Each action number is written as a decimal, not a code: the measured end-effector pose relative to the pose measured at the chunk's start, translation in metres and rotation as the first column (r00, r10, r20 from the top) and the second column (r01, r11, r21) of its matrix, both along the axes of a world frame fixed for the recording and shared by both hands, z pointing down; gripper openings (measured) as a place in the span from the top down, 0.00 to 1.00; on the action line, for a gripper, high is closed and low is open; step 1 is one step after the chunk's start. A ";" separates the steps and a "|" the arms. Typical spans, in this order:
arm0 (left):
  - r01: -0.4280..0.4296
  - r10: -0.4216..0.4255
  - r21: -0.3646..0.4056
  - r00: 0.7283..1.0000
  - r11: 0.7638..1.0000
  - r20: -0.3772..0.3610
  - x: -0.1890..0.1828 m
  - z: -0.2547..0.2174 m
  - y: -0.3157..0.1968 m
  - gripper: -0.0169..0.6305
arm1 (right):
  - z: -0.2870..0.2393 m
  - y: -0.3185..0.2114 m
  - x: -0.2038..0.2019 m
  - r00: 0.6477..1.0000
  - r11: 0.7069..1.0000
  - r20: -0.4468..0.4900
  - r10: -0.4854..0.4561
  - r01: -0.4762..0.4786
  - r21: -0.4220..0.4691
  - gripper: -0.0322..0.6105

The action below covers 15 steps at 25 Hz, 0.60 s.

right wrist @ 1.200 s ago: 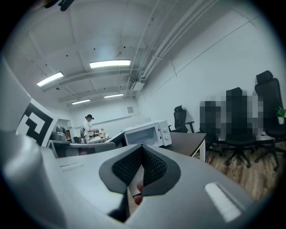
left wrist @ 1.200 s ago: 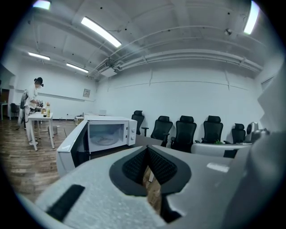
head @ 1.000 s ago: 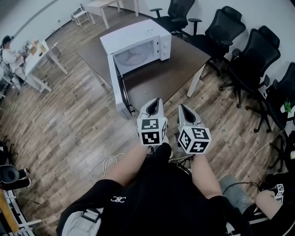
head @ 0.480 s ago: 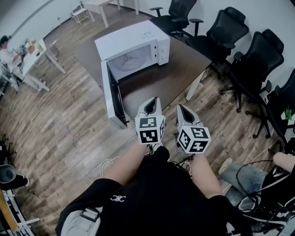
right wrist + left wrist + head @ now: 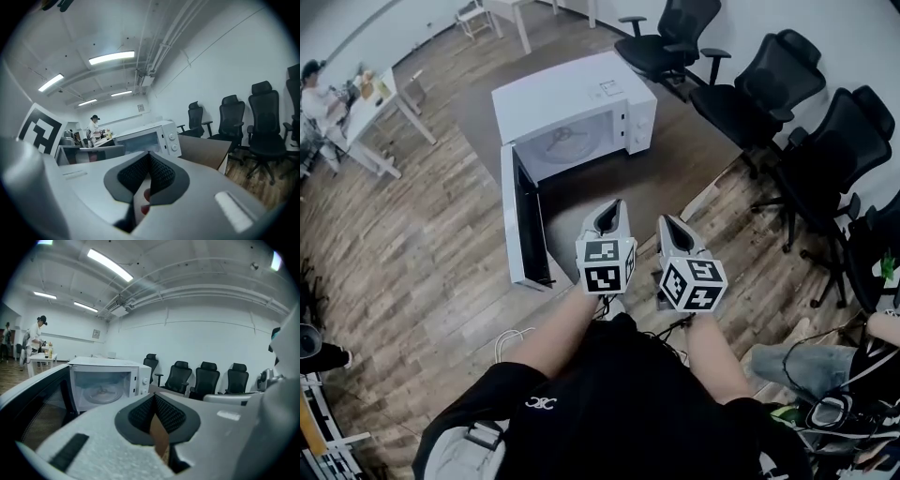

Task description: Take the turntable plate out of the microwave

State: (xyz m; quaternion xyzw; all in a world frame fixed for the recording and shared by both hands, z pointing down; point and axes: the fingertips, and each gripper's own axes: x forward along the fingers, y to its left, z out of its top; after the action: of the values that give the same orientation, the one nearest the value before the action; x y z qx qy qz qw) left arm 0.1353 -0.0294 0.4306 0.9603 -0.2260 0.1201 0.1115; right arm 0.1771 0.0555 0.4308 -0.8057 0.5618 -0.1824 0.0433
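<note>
Left gripper point(image 5: 612, 207) hangs with its jaws pressed together and nothing between them. It is short of the counter's near edge and points toward the open microwave point(image 5: 572, 94). Just to its right, the right gripper point(image 5: 667, 223) is likewise closed and empty, level with its partner.

The turntable plate point(image 5: 565, 141) lies flat on the floor of the microwave's cavity, pale and round, well apart from both grippers. The left gripper view shows it behind the open front point(image 5: 101, 393). It is probably glass, so stiff, fairly heavy for its size, smooth enough to slip, and breakable if knocked on the cavity wall. The near rim looks like the place to pinch it. It likely needs a small lift off its hub first, and it should be kept level on the way out.

At the far left a person point(image 5: 317, 89) stands by a white table point(image 5: 370, 117). Wood-plank floor point(image 5: 412, 244) fills that side. The microwave's door point(image 5: 517, 220) swings wide to the left, past the counter's edge, leaving the opening free. The counter point(image 5: 675, 150) is a brown top, bare apart from the microwave. Black office chairs point(image 5: 769, 75) line the right side against a white wall.
</note>
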 end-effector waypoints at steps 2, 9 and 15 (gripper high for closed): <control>0.011 -0.011 -0.008 1.000 1.000 -0.005 0.014 0.001 -0.015 0.96 | 0.002 -0.016 0.015 1.000 1.000 0.007 -0.005 0.005 -0.008 0.94; 0.069 -0.069 -0.031 0.997 0.997 -0.016 0.047 0.006 -0.070 0.96 | 0.010 -0.075 0.051 0.998 0.998 0.020 -0.057 0.058 -0.037 0.94; 0.131 -0.131 -0.052 0.991 0.990 -0.003 0.041 0.017 -0.099 0.96 | 0.020 -0.114 0.051 0.990 0.991 0.064 -0.125 0.128 -0.046 0.94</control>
State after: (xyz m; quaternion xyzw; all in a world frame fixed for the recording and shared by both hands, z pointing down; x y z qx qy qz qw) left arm 0.1764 -0.1283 0.4475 0.9405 -0.2849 0.1154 0.1446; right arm 0.2280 -0.0587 0.4511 -0.7633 0.6056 -0.2231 0.0286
